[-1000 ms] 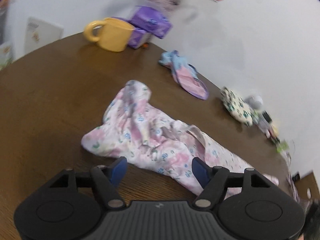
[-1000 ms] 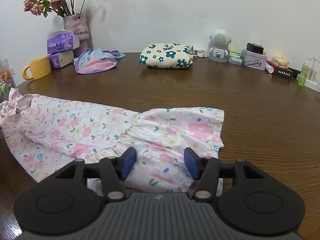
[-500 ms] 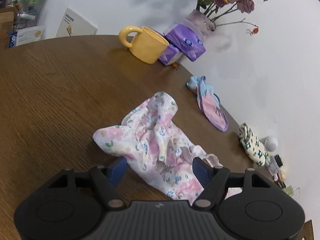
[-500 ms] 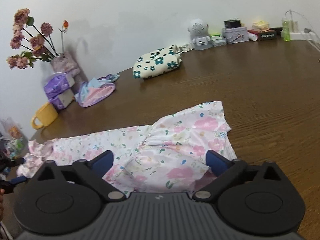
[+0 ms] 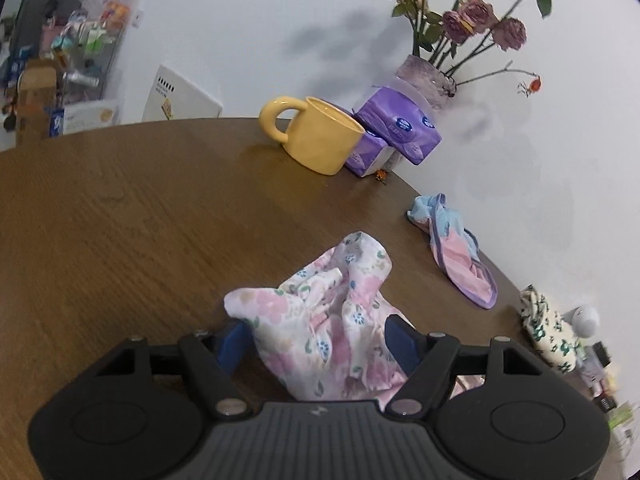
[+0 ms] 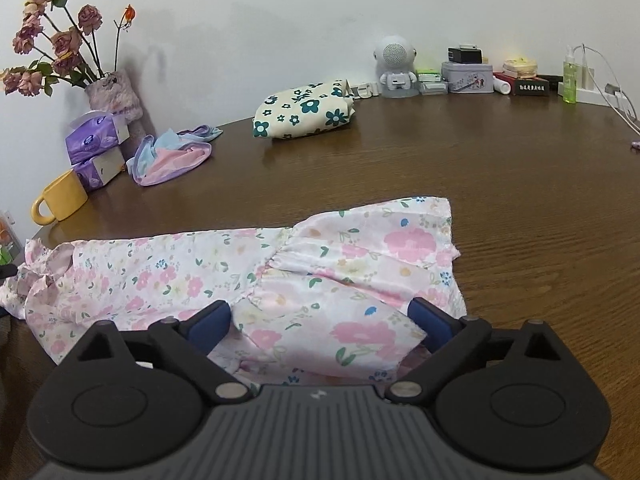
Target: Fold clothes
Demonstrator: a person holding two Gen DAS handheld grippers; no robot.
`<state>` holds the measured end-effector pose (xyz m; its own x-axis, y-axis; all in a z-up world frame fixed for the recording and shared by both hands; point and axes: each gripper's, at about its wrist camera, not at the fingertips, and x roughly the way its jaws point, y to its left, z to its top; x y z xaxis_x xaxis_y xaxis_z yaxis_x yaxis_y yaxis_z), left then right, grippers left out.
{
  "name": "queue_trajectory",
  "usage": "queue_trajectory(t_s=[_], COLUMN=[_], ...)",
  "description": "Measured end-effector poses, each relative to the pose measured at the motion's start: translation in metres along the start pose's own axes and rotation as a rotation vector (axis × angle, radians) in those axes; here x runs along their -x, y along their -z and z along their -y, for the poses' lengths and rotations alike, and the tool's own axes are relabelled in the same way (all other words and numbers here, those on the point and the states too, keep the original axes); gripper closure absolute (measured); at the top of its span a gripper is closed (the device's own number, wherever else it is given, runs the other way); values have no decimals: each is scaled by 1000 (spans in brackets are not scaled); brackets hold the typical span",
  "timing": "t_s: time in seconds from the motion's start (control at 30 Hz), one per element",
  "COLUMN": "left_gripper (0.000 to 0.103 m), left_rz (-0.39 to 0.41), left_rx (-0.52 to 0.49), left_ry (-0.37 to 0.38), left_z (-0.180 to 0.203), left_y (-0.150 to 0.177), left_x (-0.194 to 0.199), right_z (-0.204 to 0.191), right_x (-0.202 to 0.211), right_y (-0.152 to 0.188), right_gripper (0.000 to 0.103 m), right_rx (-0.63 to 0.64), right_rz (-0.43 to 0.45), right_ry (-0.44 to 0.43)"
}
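Note:
A pink floral dress (image 6: 280, 264) lies spread lengthwise on the brown wooden table (image 6: 520, 200). Its hem end sits between the wide-set blue fingers of my right gripper (image 6: 320, 318). Those jaws are closing, and the pads stand clear of the cloth. In the left wrist view the dress's other end (image 5: 328, 312) is bunched into a raised heap. My left gripper (image 5: 318, 340) straddles that heap with its jaws apart, the cloth draping over the right finger.
A yellow mug (image 5: 320, 140), purple tissue packs (image 5: 396, 128) and a vase of roses (image 5: 428, 76) stand by the wall. A pastel garment (image 6: 172, 156) and a folded cream flowered garment (image 6: 304, 110) lie farther back. Small boxes and bottles (image 6: 468, 76) line the back right edge.
The right jaws spread much wider than a second ago. The left gripper turned and sank toward the dress's end, which now sits bunched higher between its fingers.

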<state>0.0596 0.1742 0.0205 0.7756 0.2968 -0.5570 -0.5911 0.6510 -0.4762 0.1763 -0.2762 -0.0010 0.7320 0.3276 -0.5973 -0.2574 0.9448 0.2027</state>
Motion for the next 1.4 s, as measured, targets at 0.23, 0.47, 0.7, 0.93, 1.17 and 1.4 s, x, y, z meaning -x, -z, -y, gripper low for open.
queue_trajectory(t_s=[0.23, 0.47, 0.7, 0.93, 1.17, 1.4], left_gripper=[53, 76, 92, 94, 94, 94], left_rz=[-1, -17, -32, -1, 139, 406], left_rx=[-82, -122, -150, -186, -415, -1025], left_ry=[-59, -76, -65, -43, -28, 71], left_z=[16, 21, 22, 21, 49, 100], left_y=[1, 0, 1, 4, 12, 68], left_x=[-11, -18, -22, -14, 12, 51], right_z=[-4, -5, -4, -5, -6, -5], right_x=[-1, -1, -1, -1, -1, -1], right_y=[1, 3, 3, 3, 2, 2], right_gripper=[6, 6, 6, 6, 6, 5], right_rx=[36, 52, 53, 60, 65, 61], right_rz=[2, 4, 3, 1, -2, -1], right_ry=[11, 13, 10, 13, 15, 9])
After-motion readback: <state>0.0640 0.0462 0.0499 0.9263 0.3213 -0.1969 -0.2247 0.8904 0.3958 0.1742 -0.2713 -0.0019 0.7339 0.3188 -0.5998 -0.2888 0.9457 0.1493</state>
